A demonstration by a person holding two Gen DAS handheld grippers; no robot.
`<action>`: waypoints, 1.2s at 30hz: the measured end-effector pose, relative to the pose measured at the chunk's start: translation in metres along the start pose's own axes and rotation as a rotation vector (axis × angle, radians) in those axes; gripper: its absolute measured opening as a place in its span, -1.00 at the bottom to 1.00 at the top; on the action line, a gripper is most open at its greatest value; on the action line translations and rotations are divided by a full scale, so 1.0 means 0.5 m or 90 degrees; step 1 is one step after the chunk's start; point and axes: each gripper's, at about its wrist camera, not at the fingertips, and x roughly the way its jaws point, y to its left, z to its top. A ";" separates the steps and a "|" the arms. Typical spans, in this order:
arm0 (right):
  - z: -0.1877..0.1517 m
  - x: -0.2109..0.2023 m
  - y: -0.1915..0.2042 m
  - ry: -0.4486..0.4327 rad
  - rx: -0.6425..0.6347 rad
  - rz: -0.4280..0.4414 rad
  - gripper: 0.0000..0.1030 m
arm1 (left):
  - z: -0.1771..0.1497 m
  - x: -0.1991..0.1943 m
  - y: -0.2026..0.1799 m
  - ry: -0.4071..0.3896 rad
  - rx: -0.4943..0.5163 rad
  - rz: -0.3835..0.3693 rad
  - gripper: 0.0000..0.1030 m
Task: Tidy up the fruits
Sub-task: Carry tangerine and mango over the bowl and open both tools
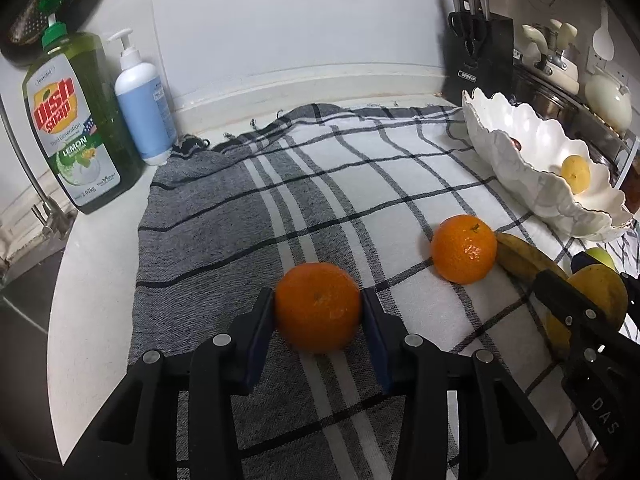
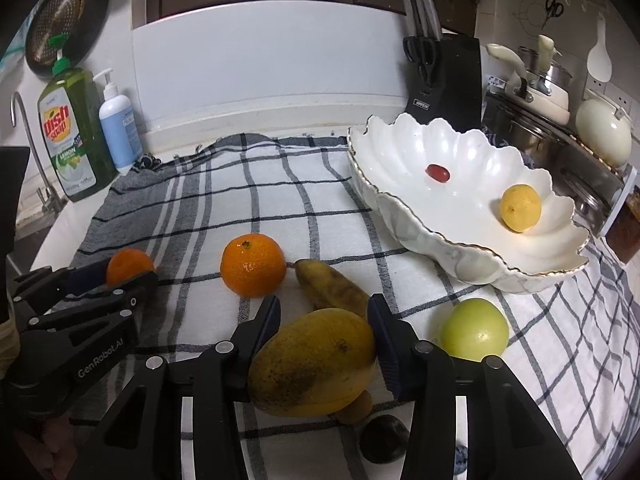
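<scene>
Orange tangerine (image 1: 318, 307) clamped between left gripper (image 1: 318, 312) pads on checked cloth (image 1: 224, 216). Right gripper (image 2: 324, 320) clamped on yellow mango (image 2: 312, 362). Second tangerine (image 2: 253, 265), banana (image 2: 332, 286), green apple (image 2: 474, 330) near white bowl (image 2: 472, 264).

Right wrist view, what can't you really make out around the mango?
- Brown lump under the mango: mostly hidden by it.
- Dark round fruit: partly behind the right tongs.
- Small bluish thing: cut off by a tong arm.
- Banana: near end hidden behind the mango.
</scene>
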 end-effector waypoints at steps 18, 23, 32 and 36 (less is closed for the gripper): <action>0.022 -0.090 -0.065 -0.052 0.041 0.004 -0.12 | 0.037 -0.090 -0.064 -0.050 0.027 -0.035 -0.19; 0.037 -0.116 -0.098 -0.069 0.051 -0.012 -0.13 | 0.060 -0.108 -0.102 -0.060 0.042 -0.057 -0.19; 0.073 -0.149 -0.186 -0.096 0.080 -0.053 -0.13 | 0.119 -0.138 -0.181 -0.092 0.078 -0.094 -0.19; 0.094 -0.156 -0.227 -0.107 0.092 -0.070 -0.13 | 0.154 -0.150 -0.217 -0.110 0.092 -0.113 -0.19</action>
